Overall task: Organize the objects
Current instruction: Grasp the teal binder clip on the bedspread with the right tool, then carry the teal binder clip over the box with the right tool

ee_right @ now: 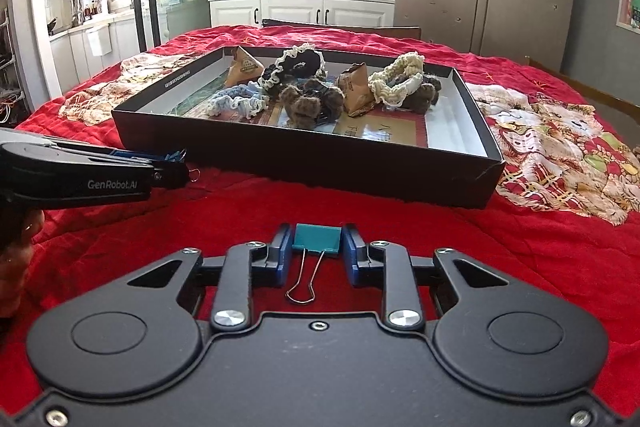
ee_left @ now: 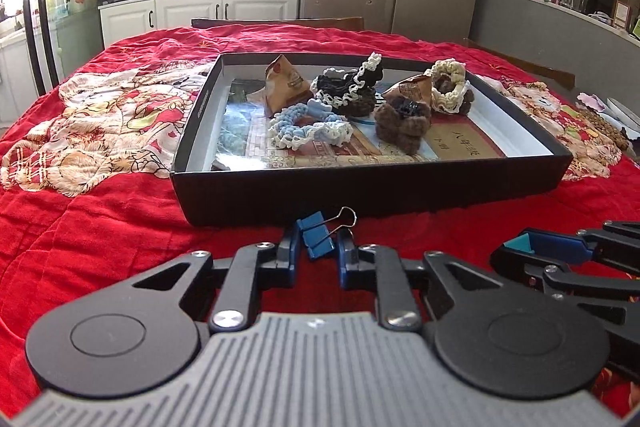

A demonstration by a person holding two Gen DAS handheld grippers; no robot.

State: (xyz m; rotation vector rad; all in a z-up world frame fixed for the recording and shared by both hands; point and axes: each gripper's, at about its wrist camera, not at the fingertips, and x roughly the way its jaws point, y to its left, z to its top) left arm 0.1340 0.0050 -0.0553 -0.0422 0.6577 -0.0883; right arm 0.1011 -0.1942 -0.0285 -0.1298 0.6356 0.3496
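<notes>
A black shallow box (ee_left: pixel 360 187) (ee_right: pixel 304 167) sits on the red quilt and holds several crocheted scrunchies (ee_left: pixel 308 129) (ee_right: pixel 396 83) and two brown pyramid packets (ee_left: pixel 286 83) (ee_right: pixel 358 87). My left gripper (ee_left: pixel 318 241) is shut on a blue binder clip (ee_left: pixel 316 235), just in front of the box's near wall. It also shows in the right wrist view (ee_right: pixel 176 163) at the left. My right gripper (ee_right: pixel 317 241) is shut on a teal binder clip (ee_right: pixel 317 237), with its wire handle pointing back at the camera. It shows in the left wrist view (ee_left: pixel 516 247) at the right.
The red quilt (ee_left: pixel 100 227) with cartoon patches covers the table. Wooden chair backs (ee_left: pixel 280 23) stand at the far edge. A small pile of oddments (ee_left: pixel 604 119) lies at the right edge. A kitchen counter, microwave and fridge stand behind.
</notes>
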